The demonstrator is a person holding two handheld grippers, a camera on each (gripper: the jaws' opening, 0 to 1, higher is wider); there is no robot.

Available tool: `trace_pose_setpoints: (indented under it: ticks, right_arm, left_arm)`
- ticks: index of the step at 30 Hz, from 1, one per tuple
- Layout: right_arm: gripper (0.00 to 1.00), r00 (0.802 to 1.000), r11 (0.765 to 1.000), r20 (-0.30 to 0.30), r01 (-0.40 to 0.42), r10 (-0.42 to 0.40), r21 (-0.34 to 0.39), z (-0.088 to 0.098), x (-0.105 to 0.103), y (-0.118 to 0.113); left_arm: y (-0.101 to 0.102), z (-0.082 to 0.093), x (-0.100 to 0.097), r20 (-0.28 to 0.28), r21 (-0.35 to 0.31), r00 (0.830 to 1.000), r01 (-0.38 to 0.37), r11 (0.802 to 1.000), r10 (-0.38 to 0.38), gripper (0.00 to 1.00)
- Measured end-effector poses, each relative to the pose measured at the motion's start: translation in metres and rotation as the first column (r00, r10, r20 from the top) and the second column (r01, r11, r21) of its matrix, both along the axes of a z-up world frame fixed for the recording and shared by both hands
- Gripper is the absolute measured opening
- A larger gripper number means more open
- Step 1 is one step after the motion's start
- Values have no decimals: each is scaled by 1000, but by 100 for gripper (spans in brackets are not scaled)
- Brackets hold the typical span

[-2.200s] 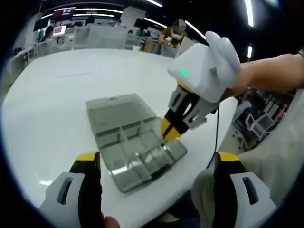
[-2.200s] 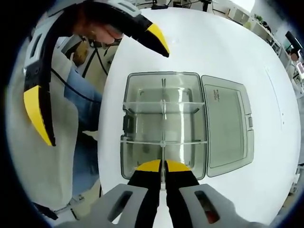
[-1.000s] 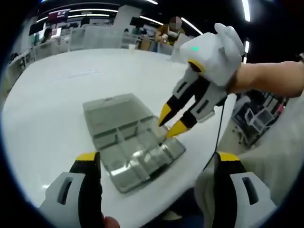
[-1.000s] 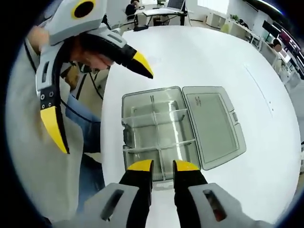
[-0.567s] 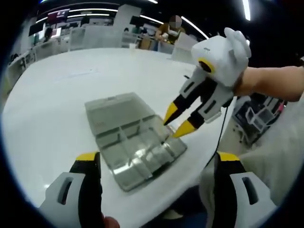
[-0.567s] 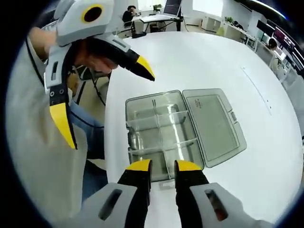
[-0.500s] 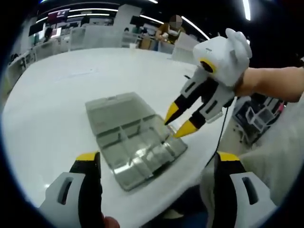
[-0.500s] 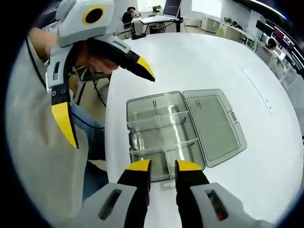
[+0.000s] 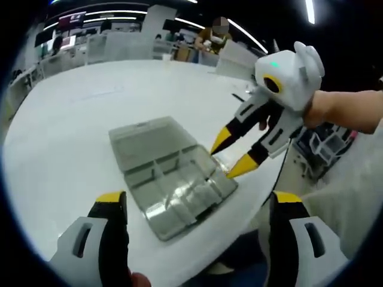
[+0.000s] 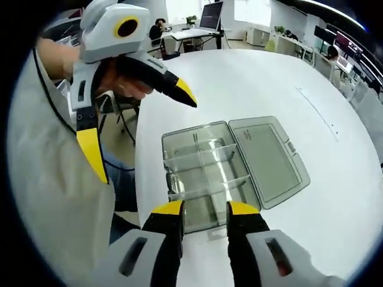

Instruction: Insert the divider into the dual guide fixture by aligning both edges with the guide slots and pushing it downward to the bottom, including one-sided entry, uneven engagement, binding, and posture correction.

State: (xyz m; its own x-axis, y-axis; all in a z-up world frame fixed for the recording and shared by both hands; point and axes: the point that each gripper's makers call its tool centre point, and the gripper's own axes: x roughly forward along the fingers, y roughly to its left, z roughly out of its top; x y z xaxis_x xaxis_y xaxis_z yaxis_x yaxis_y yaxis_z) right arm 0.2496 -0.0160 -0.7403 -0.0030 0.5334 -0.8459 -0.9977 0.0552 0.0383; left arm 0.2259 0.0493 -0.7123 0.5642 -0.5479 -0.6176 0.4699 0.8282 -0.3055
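A clear plastic compartment box lies on the white table with its lid folded open flat. Clear dividers stand in its guide slots, one long and two crosswise. My right gripper hovers just off the box's near end, open, with nothing between its fingers. In the left gripper view the right gripper hangs above the box's right corner. My left gripper is wide open and empty, well back from the box; in the right gripper view the left gripper is up at the left.
The box sits close to the table's edge, beside the person's clothes. The wide white tabletop stretches beyond the lid. Desks and chairs stand far behind.
My right gripper, shut on the long divider in the box 2.2 s ago, has opened, let it go and drawn up and back. The left gripper has stayed open and held back.
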Motion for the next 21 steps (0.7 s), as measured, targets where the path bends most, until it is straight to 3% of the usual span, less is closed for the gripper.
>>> trace_pose_setpoints:
  ticks: [21]
  right_arm:
    - [34,998,996,-11,61,-60,72,4,-10,-5]
  left_arm:
    - [14,2,-3,2,9,1000,18,1000,-18,95]
